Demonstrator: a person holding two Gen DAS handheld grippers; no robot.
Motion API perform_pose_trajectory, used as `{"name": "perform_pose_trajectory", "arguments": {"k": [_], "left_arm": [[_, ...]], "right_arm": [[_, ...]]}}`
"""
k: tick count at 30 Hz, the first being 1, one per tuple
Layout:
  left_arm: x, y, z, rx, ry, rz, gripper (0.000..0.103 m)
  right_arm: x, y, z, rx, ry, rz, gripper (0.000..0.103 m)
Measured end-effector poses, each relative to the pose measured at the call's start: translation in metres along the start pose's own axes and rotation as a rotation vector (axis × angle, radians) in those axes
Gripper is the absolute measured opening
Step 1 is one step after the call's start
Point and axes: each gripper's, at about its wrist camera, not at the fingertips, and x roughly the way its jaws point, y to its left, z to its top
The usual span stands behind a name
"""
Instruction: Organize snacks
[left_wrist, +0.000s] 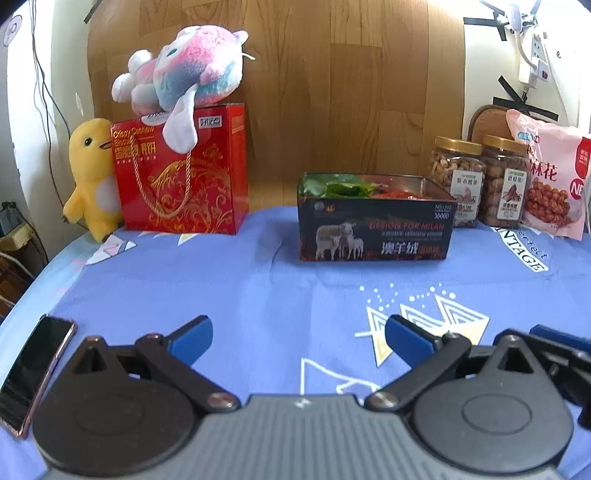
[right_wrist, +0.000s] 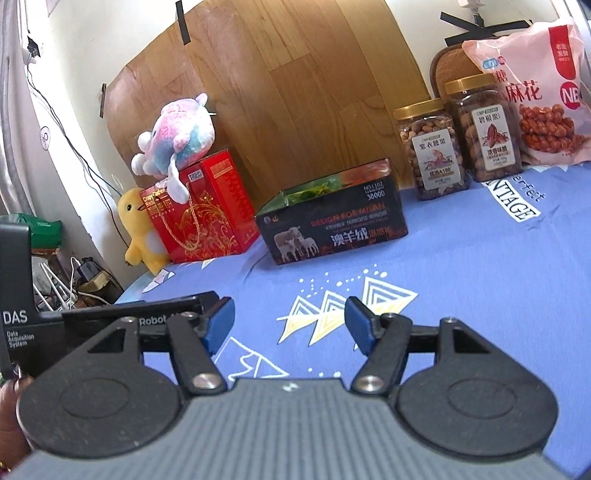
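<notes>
A dark open tin box (left_wrist: 375, 230) with sheep printed on it stands on the blue cloth near the back; green and red packets show inside it. It also shows in the right wrist view (right_wrist: 332, 229). Two nut jars with gold lids (left_wrist: 456, 177) (left_wrist: 504, 182) stand right of the box, next to a pink snack bag (left_wrist: 550, 173). The jars (right_wrist: 430, 151) (right_wrist: 482, 129) and bag (right_wrist: 543, 88) also show in the right wrist view. My left gripper (left_wrist: 298, 341) is open and empty, low over the cloth. My right gripper (right_wrist: 290, 323) is open and empty too.
A red gift box (left_wrist: 184, 173) with a pastel plush (left_wrist: 184, 74) on top stands at the back left, a yellow plush (left_wrist: 92, 177) beside it. A phone (left_wrist: 33, 373) lies at the cloth's left edge. The left gripper's body (right_wrist: 110, 314) is beside my right one.
</notes>
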Motion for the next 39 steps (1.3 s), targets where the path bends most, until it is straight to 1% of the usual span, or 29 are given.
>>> {"name": "perform_pose_trajectory", "arguments": {"k": [6, 15, 17, 21, 26, 30, 39], "left_arm": [[-0.003, -0.005, -0.002, 0.011, -0.005, 0.008, 0.103], [-0.004, -0.017, -0.005, 0.054, 0.001, 0.002, 0.103], [-0.005, -0.018, -0.005, 0.058, -0.006, 0.015, 0.103], [-0.007, -0.022, -0.007, 0.087, -0.043, 0.069, 0.103], [-0.006, -0.025, -0.009, 0.108, -0.041, 0.080, 0.103], [-0.005, -0.029, -0.012, 0.139, -0.047, 0.117, 0.103], [-0.004, -0.027, -0.013, 0.141, -0.031, 0.113, 0.103]], "right_arm": [[-0.005, -0.002, -0.001, 0.012, -0.017, -0.009, 0.069], [-0.005, -0.007, -0.004, 0.044, -0.018, -0.019, 0.070], [-0.004, -0.008, -0.005, 0.047, -0.013, -0.017, 0.070], [-0.004, -0.011, -0.005, 0.059, -0.013, -0.018, 0.070], [-0.006, -0.013, -0.005, 0.070, -0.020, -0.018, 0.070], [-0.008, -0.012, -0.006, 0.076, -0.024, -0.018, 0.070], [-0.008, -0.012, -0.006, 0.077, -0.024, -0.016, 0.070]]}}
